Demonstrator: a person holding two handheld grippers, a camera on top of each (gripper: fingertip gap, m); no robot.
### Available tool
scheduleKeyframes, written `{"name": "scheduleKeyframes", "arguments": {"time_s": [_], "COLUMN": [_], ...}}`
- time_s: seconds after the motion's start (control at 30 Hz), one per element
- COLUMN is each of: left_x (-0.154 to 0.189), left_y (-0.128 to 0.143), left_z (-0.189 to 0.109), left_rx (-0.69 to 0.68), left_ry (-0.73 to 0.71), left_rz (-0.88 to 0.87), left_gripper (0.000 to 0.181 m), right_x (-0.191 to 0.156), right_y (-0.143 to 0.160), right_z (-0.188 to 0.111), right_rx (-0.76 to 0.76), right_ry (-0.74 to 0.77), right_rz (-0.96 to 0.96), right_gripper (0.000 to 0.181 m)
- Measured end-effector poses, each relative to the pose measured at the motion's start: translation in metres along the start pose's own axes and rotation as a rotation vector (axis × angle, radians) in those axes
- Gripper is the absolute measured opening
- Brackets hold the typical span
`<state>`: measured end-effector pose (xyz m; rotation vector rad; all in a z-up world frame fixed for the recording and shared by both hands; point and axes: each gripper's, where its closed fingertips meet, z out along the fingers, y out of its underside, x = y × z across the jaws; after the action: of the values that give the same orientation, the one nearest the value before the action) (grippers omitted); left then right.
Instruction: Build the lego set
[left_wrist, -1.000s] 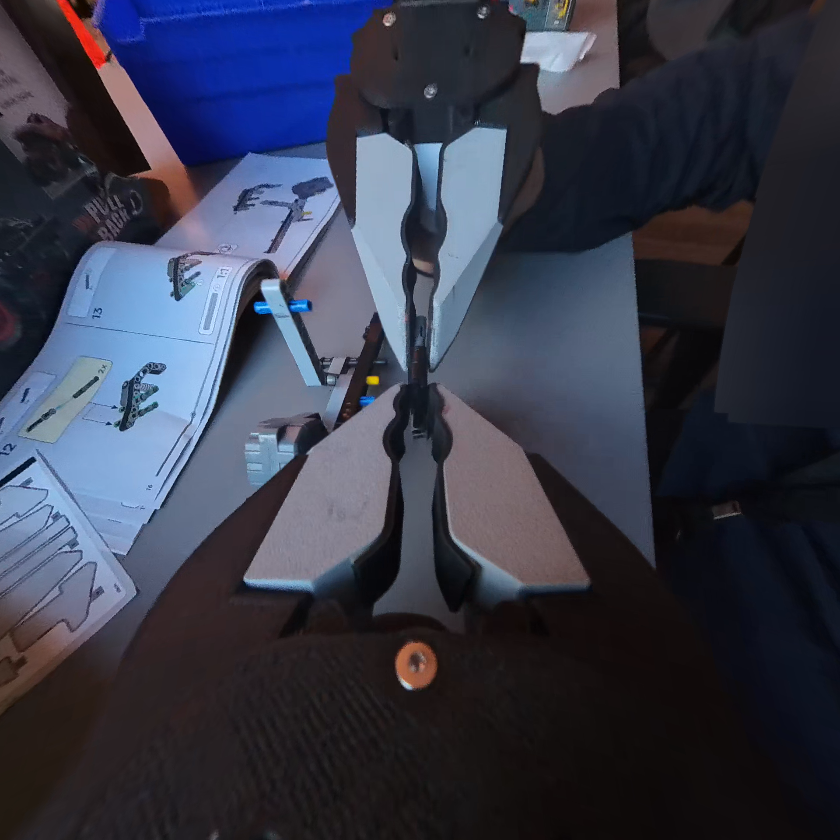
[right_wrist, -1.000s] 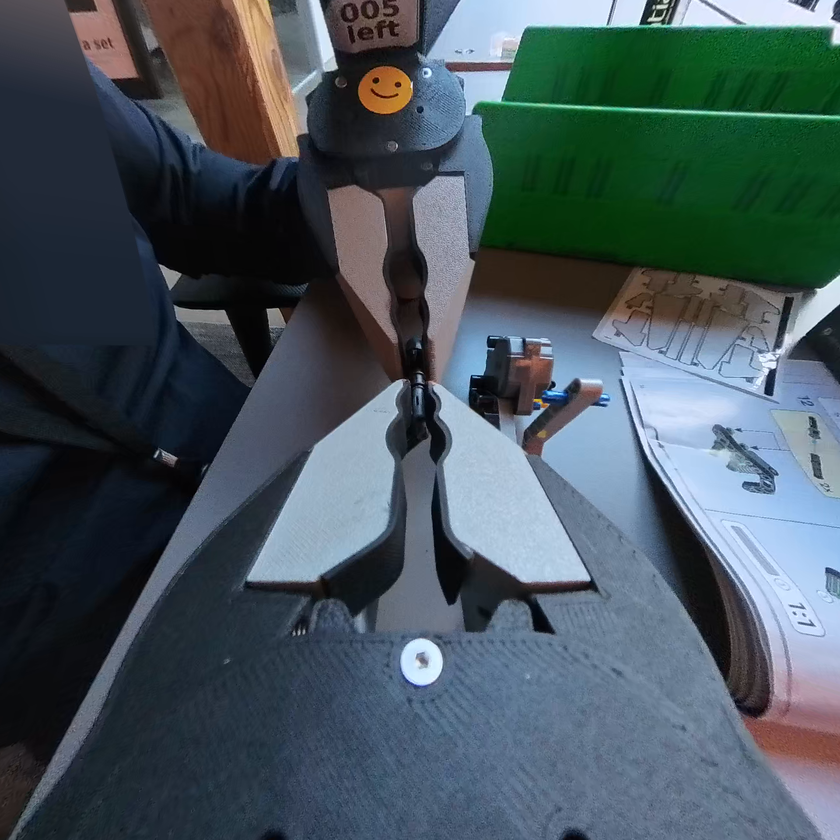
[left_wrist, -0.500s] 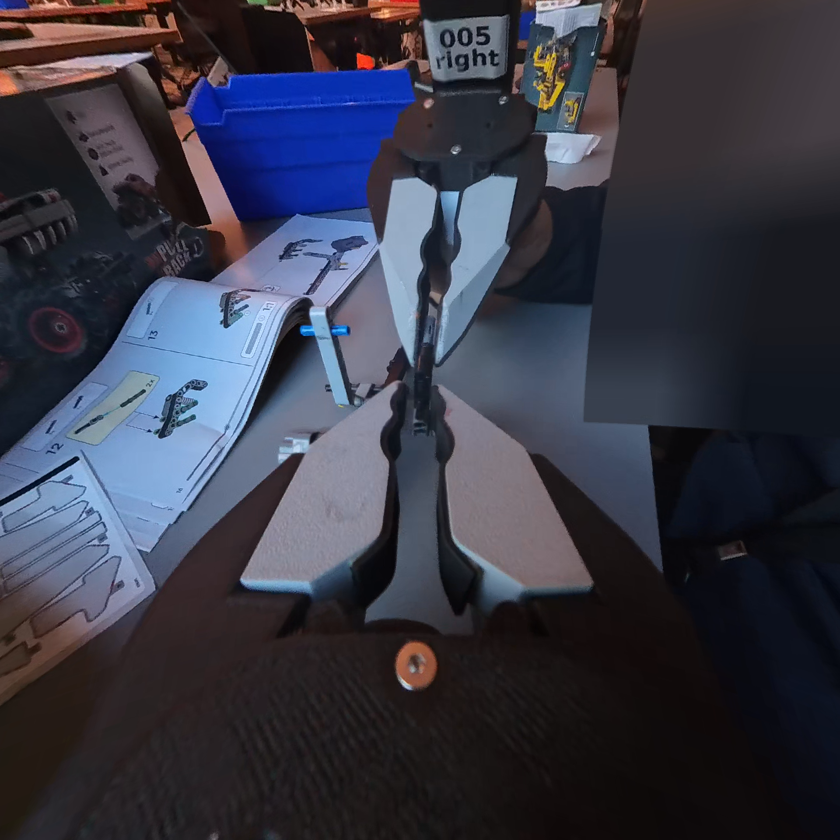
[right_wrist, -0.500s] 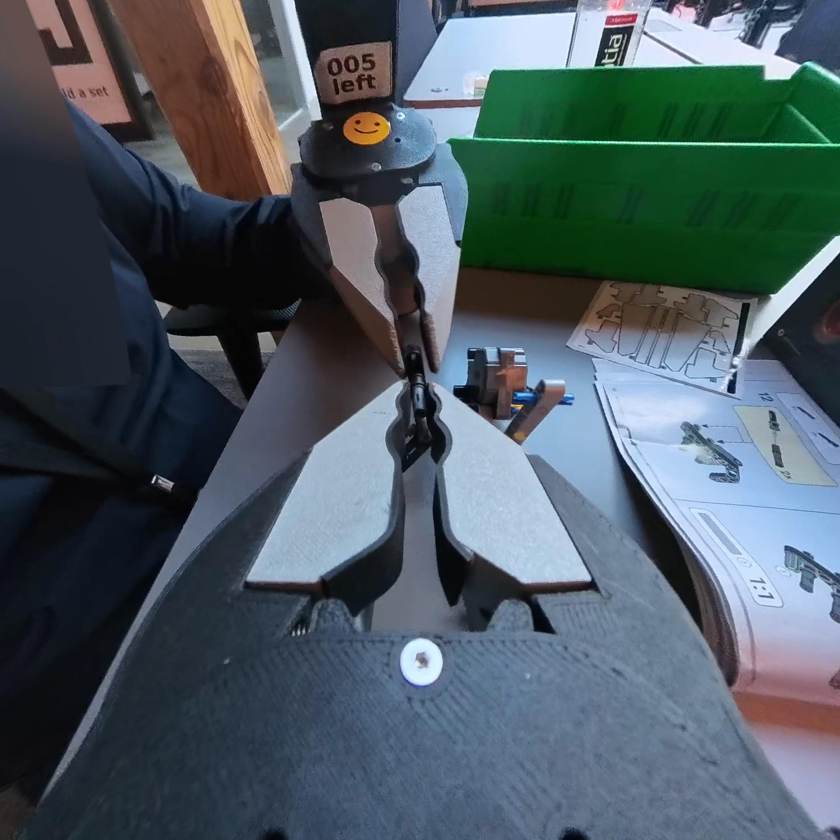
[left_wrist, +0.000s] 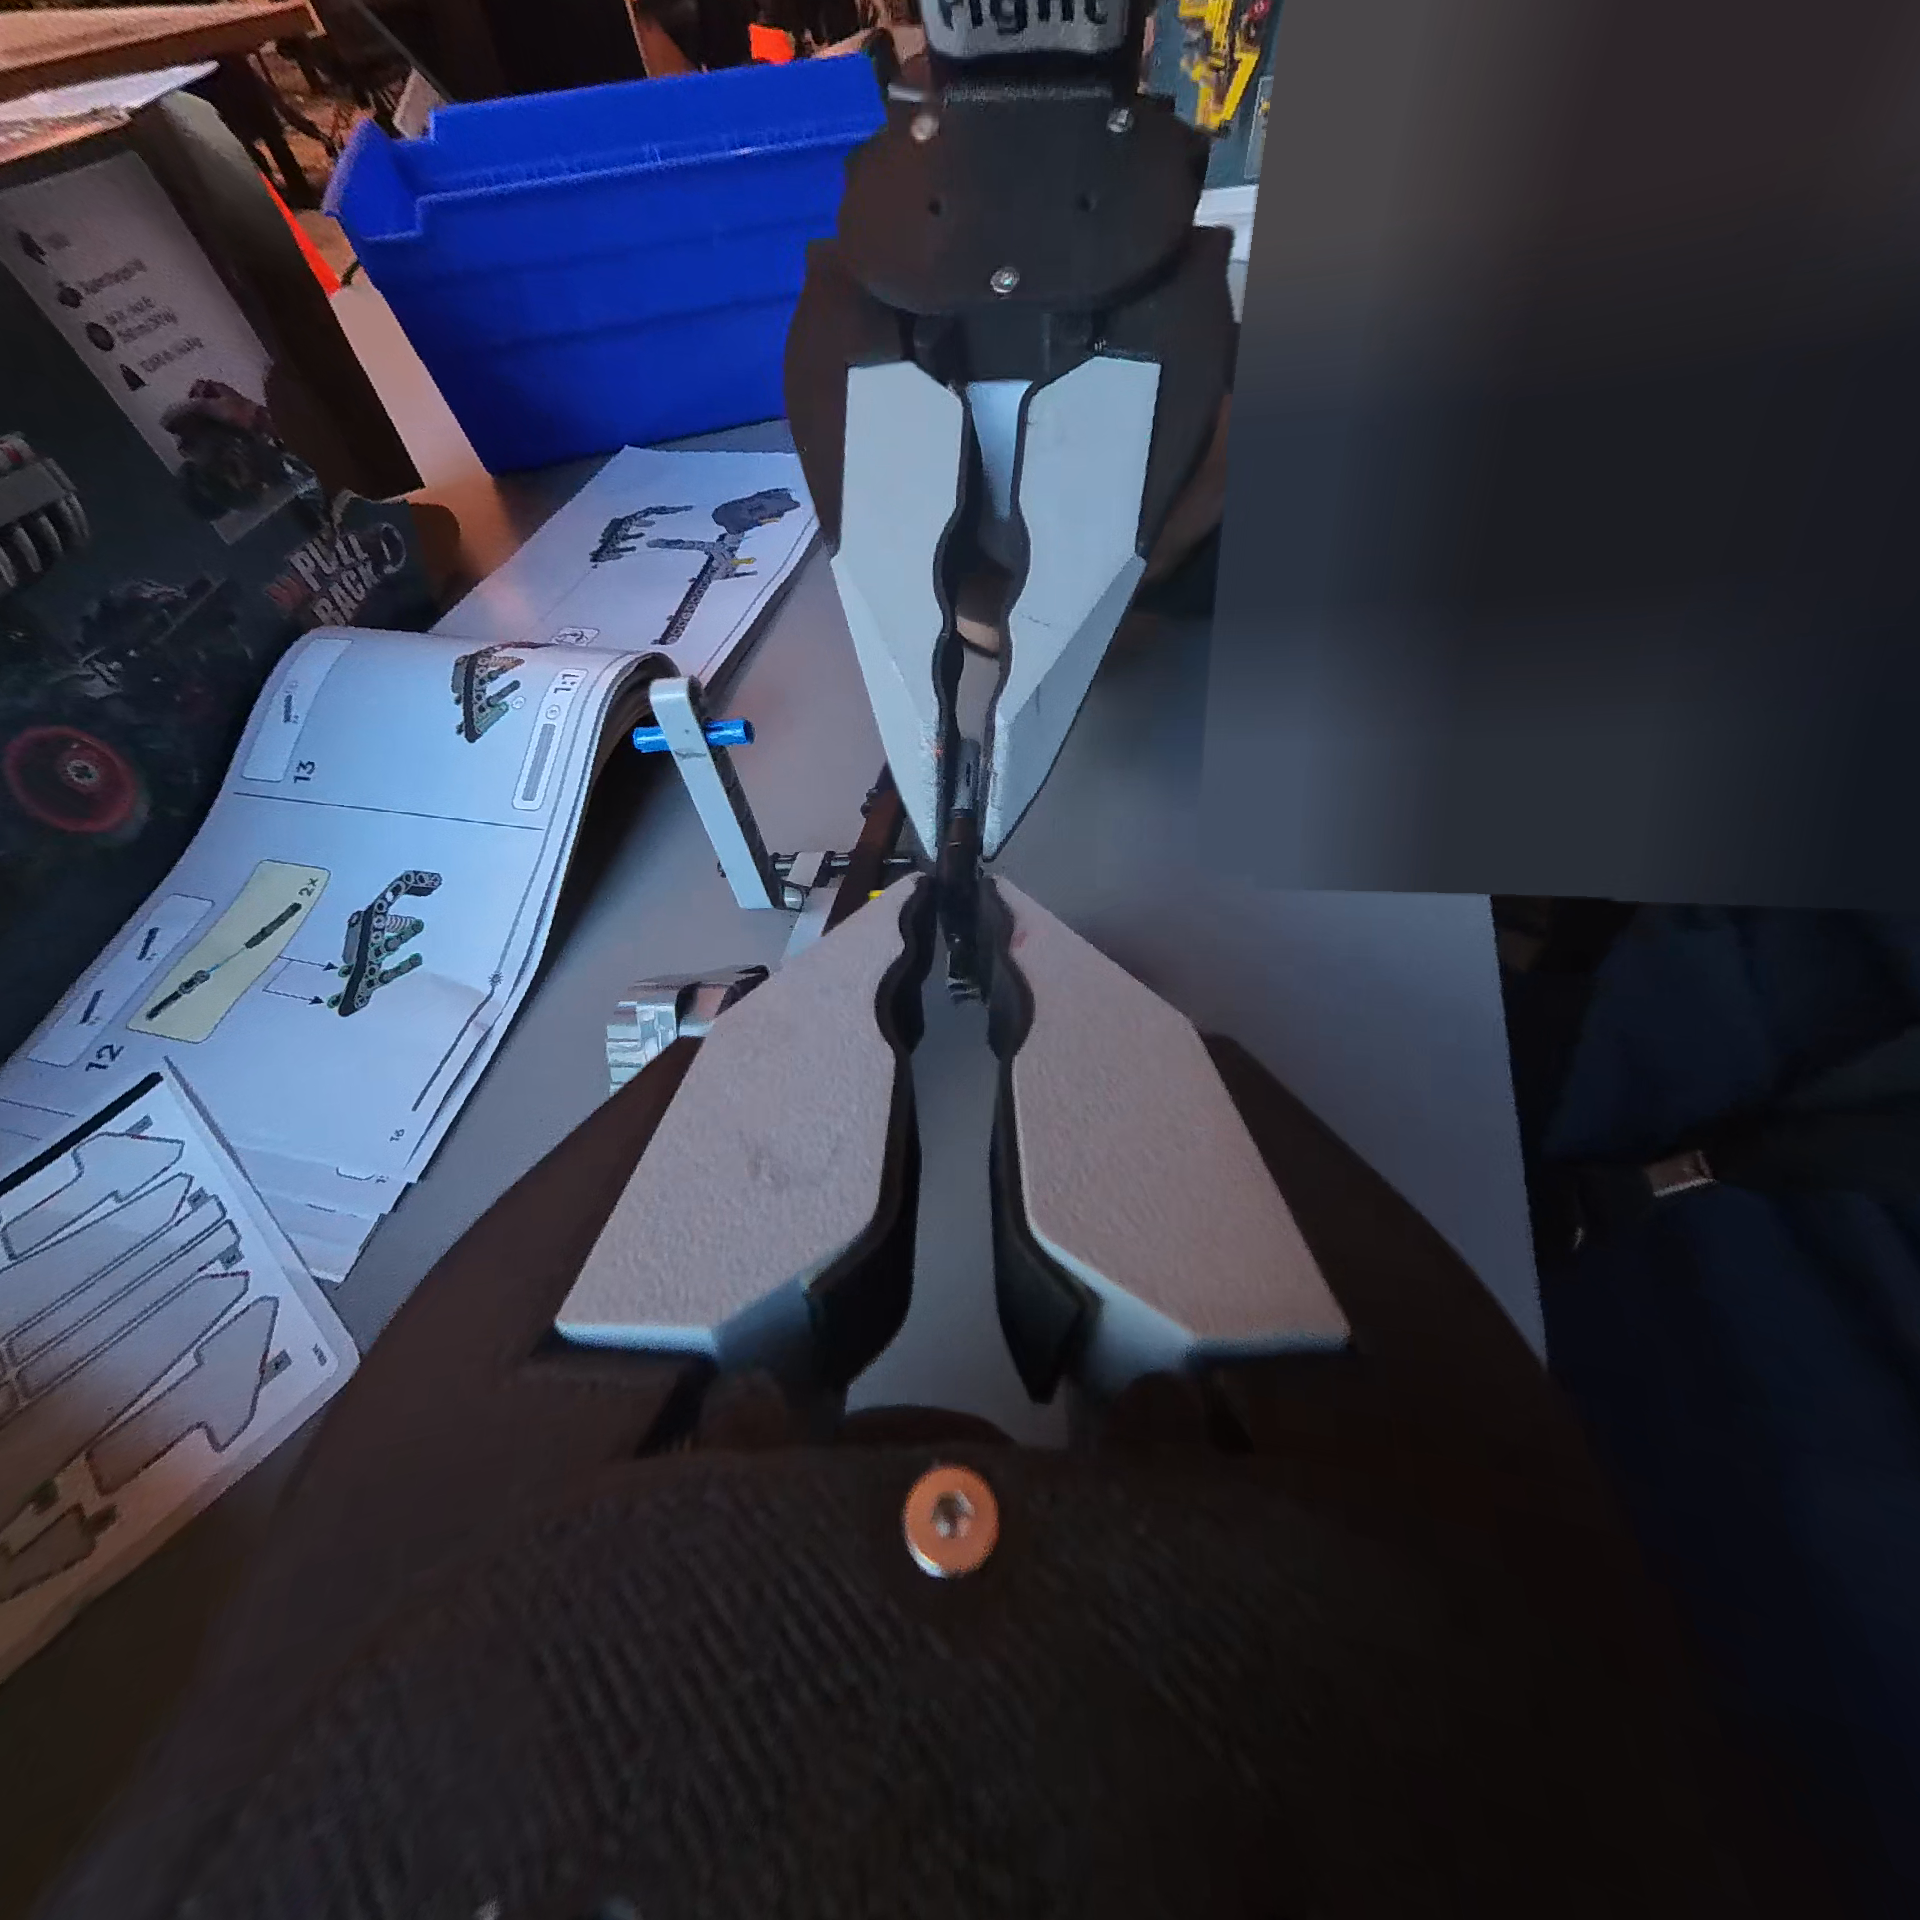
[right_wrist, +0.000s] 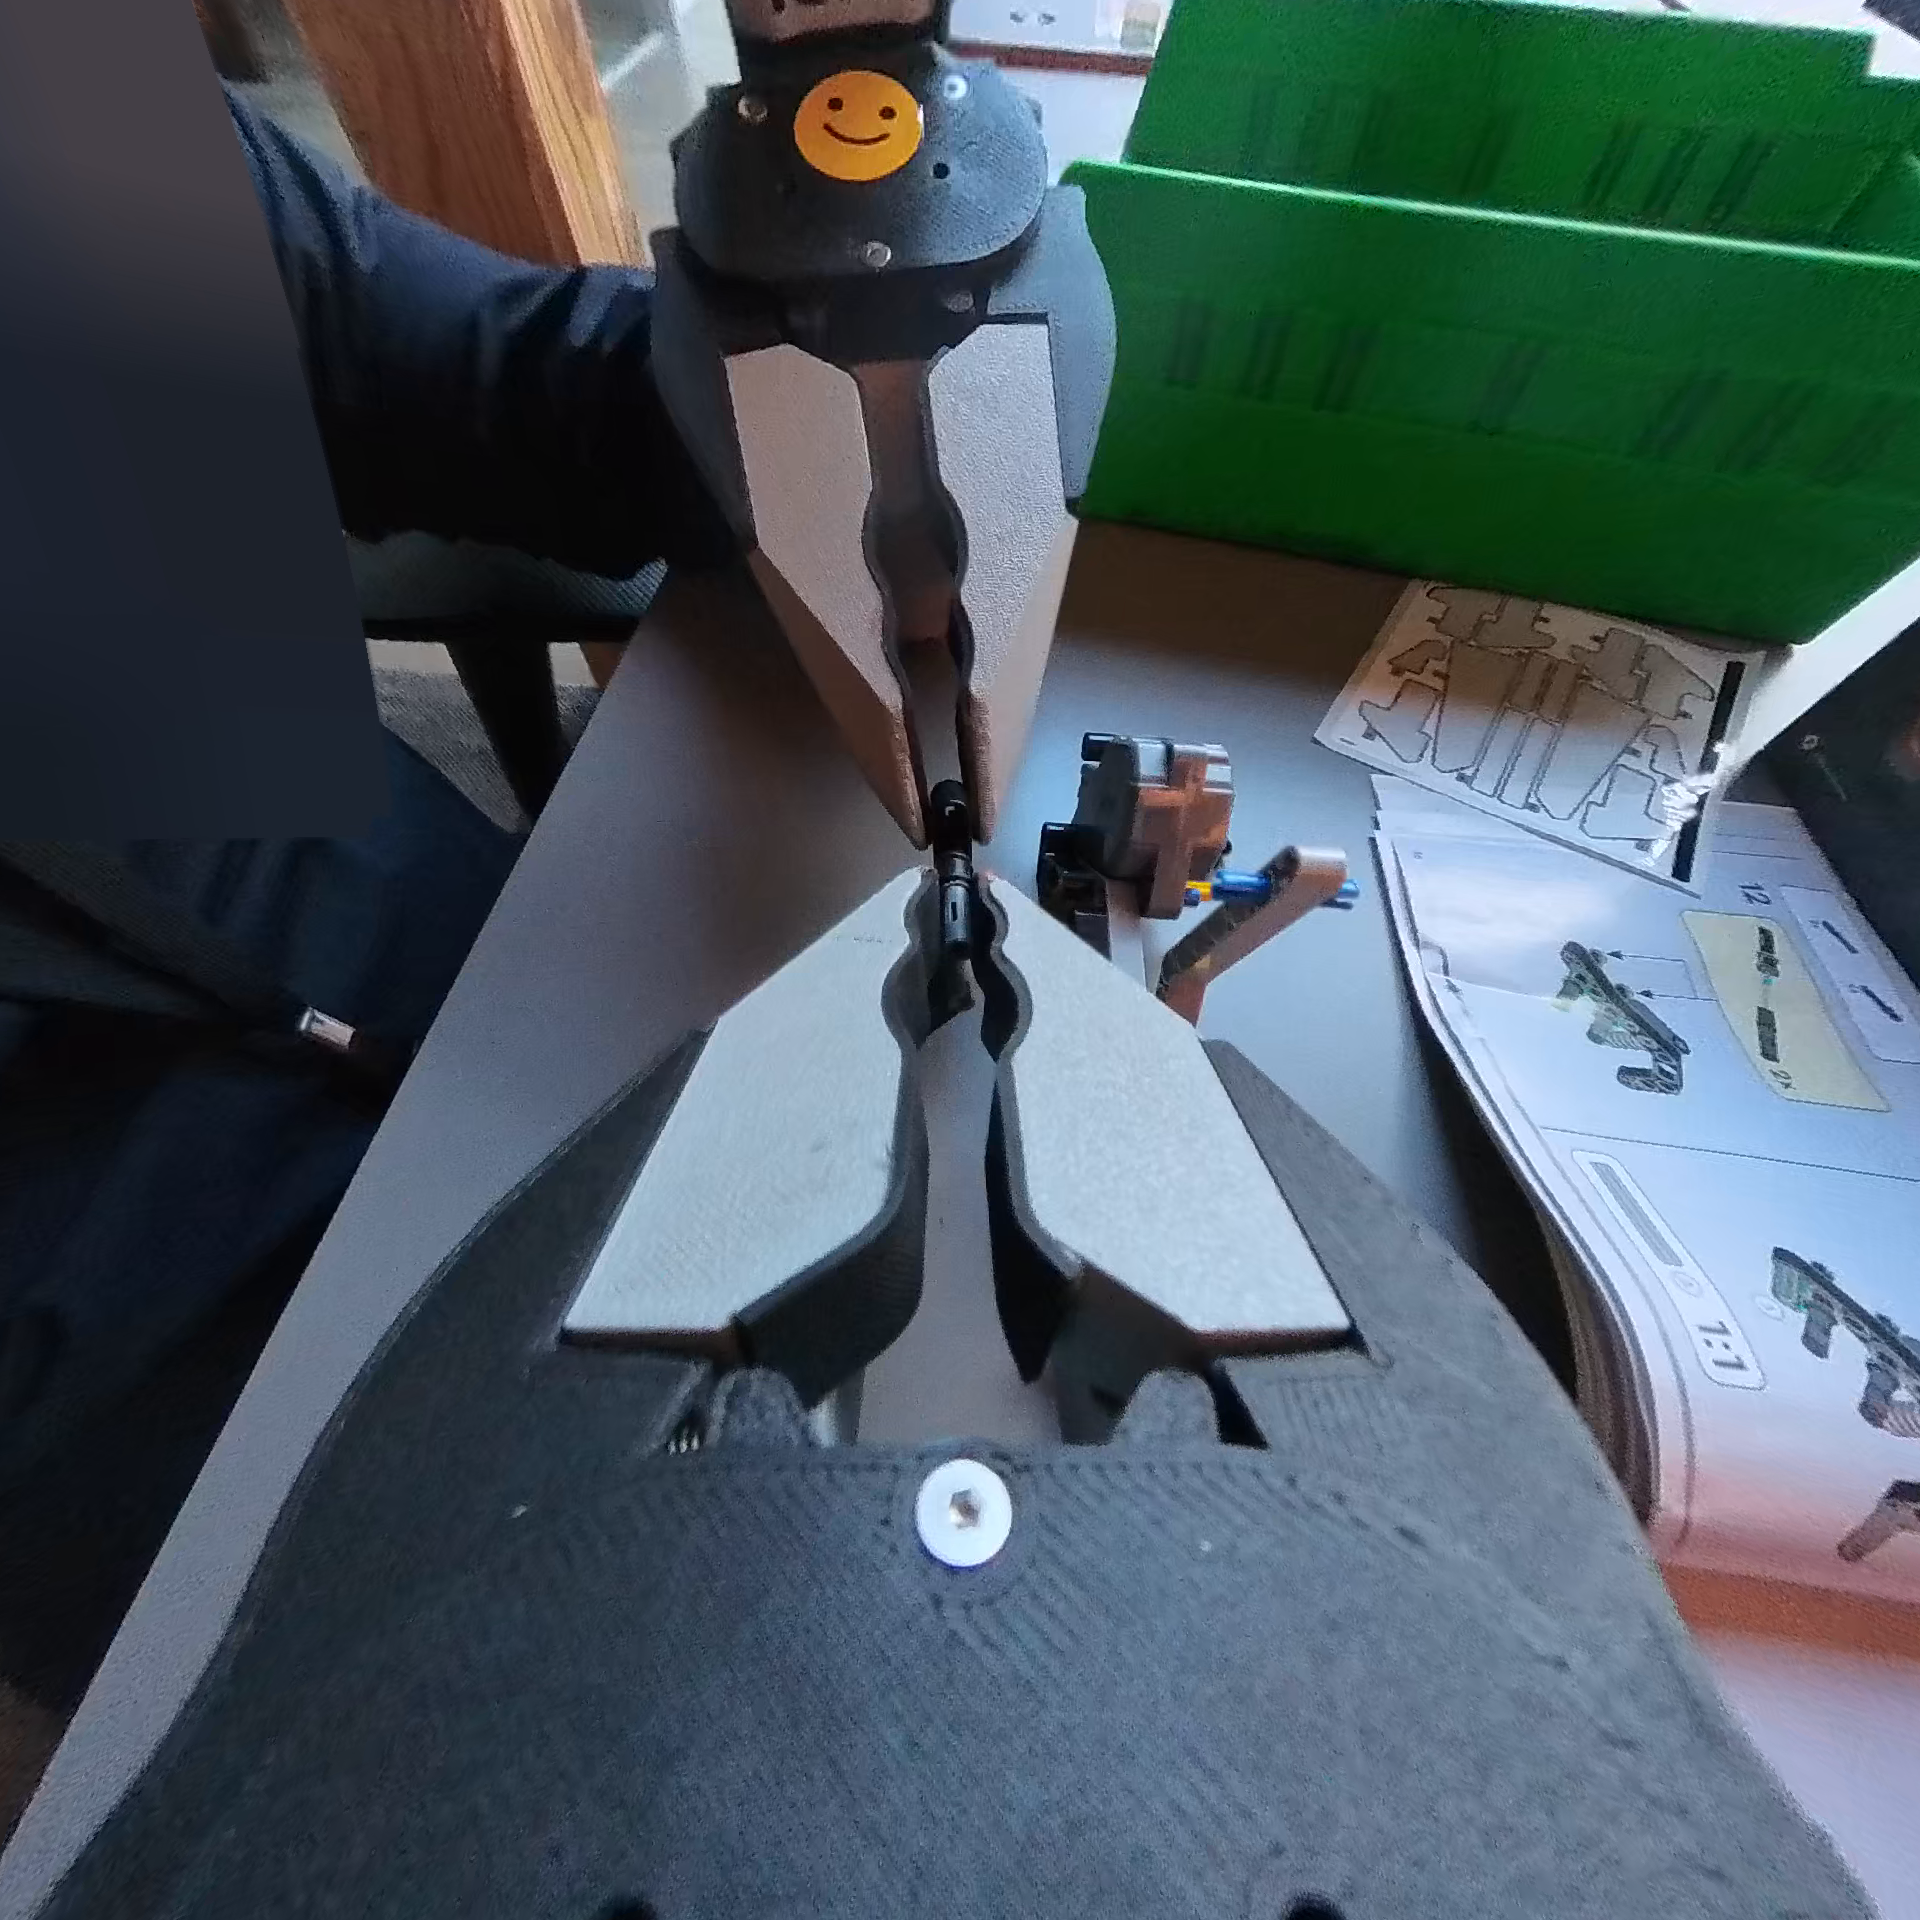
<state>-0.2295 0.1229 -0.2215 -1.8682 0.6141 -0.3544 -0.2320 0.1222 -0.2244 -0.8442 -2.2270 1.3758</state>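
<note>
My left gripper and my right gripper meet tip to tip above the grey table. Both are shut on a small black pin-like Lego part, which spans the two pairs of fingertips; it also shows in the left wrist view. I cannot tell whether it is one piece or two joined. The right gripper faces me in the left wrist view, and the left gripper faces me in the right wrist view. A partly built Lego assembly with a grey beam and blue pin stands on the table beside the tips.
An open instruction booklet and a sticker sheet lie beside the assembly. A blue bin, a green bin and the set's box stand at the table's far sides. A person's dark sleeve reaches in. Left and right tips are no more than a few centimetres apart.
Both grippers stay tip to tip on the black part. The pair tilted upward half a second ago and has tilted back down; each gripper now looms closer in the other's view.
</note>
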Motion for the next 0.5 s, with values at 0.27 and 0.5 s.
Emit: {"name": "scheduleKeyframes", "arguments": {"time_s": [0.27,0.5], "left_x": [0.0018,-0.0003], "left_y": [0.0001,-0.0002], "left_z": [0.003,0.006], "left_rx": [-0.019,-0.03], "left_ry": [0.008,-0.03], "left_rz": [0.01,0.031], "left_gripper": [0.003,0.003], "right_x": [-0.0011,0.0013], "right_y": [0.0023,0.0035], "right_z": [-0.0018,0.0], "right_rx": [-0.09,-0.12], "right_ry": [0.013,0.03], "right_rz": [-0.048,-0.067], "right_gripper": [0.002,0.002]}}
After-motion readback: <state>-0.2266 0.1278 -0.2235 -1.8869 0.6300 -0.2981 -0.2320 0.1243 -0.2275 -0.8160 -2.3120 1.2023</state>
